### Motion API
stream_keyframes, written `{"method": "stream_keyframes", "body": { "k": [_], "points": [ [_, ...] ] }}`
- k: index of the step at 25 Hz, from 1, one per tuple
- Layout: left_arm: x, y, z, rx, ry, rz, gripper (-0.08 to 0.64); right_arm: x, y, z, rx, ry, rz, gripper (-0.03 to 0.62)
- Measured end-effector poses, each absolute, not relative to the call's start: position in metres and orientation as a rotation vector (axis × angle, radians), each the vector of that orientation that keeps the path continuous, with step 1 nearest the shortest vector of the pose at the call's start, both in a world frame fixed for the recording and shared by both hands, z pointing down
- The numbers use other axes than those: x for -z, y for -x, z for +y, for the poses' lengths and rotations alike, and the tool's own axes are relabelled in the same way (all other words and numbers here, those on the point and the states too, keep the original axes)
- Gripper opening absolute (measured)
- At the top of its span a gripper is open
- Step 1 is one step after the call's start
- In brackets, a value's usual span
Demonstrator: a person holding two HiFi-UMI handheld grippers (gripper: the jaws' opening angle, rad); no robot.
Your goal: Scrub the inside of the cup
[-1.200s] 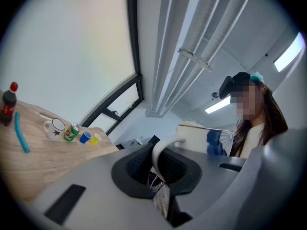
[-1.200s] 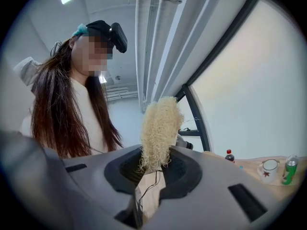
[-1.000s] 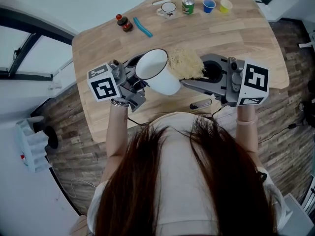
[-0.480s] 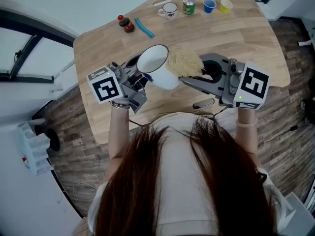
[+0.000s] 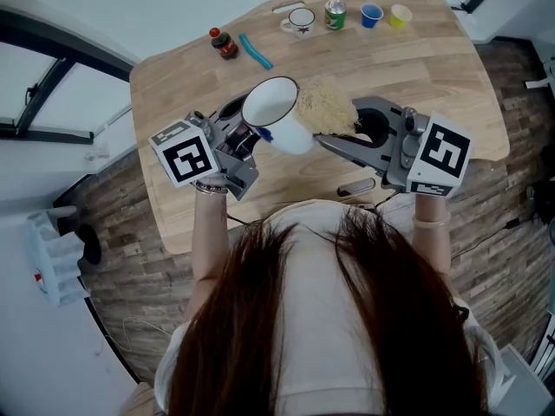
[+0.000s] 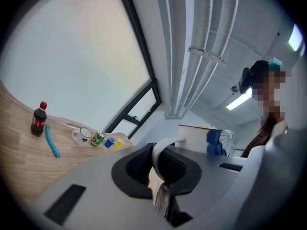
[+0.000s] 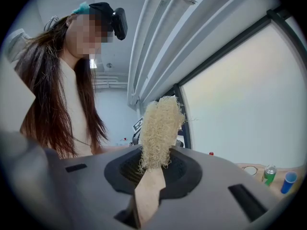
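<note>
A white enamel cup (image 5: 279, 118) with a dark rim is held above the table, mouth facing up toward the head view. My left gripper (image 5: 250, 143) is shut on its handle (image 6: 164, 153), and the cup's wall (image 6: 204, 137) rises just beyond the jaws. My right gripper (image 5: 344, 137) is shut on the tan handle of a straw-coloured loofah scrubber (image 5: 326, 107). The fibrous head (image 7: 160, 126) sticks up past the jaws. It lies against the right side of the cup's rim, outside the mouth. The inside of the cup looks plain white.
Along the far edge of the wooden table (image 5: 416, 68) stand a small dark bottle (image 5: 222, 43), a blue stick-shaped tool (image 5: 254, 49), a white mug (image 5: 301, 18), a green can (image 5: 335, 13), a blue cup (image 5: 371, 14) and a yellow cup (image 5: 399, 14). A dark flat object (image 5: 355, 185) lies near the front edge.
The cup and left gripper have shifted slightly up and left since a second ago. The scrubber has stayed beside the rim; both grips are unchanged.
</note>
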State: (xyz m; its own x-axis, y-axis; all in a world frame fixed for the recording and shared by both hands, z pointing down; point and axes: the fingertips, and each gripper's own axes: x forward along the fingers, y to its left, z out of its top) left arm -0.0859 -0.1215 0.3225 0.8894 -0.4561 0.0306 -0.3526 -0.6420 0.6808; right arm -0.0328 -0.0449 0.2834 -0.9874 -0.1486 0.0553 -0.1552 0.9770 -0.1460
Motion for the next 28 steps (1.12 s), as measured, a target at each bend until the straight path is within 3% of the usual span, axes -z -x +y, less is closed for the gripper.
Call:
{"method": "stream_keyframes", "body": {
  "k": [28],
  "points": [
    [-0.345, 0.103, -0.153, 0.047, -2.232, -1.014, 0.023, -0.307, 0.029, -0.081, -0.077, -0.581, -2.889, 0.080]
  ]
}}
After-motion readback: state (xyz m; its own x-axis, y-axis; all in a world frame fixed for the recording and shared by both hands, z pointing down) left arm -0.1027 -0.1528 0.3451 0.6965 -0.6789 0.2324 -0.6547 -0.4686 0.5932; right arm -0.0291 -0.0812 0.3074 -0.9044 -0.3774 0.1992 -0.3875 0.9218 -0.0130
